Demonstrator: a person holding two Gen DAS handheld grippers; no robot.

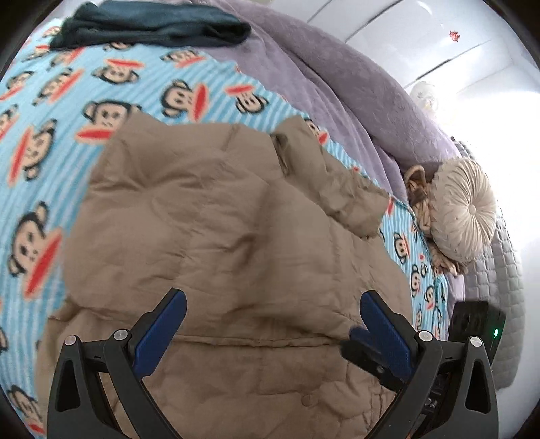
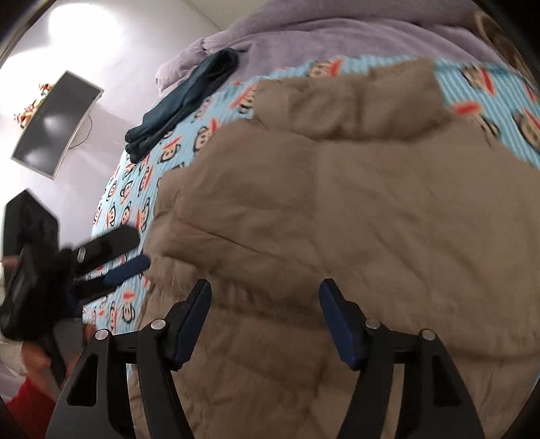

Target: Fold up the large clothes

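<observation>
Blue-padded tongs (image 1: pixel 270 304) spread above puffy, quilted tan jacket (image 1: pixel 219 219)

A home bedroom: a bed (image 1: pixel 67 141) with a monkey-print sheet fills both views, a lilac blanket (image 1: pixel 337 87) heaped along its upper edge, a round pleated cushion (image 1: pixel 462 216) at right, and probably a wall-mounted television (image 2: pixel 57 125) at upper left.

Tan quilted puffer jacket (image 1: pixel 219 229) on a blue-striped monkey-print sheet (image 1: pixel 44 141), lavender blanket (image 1: pixel 337 84), dark teal folded garment (image 1: pixel 152 23) behind.
</observation>
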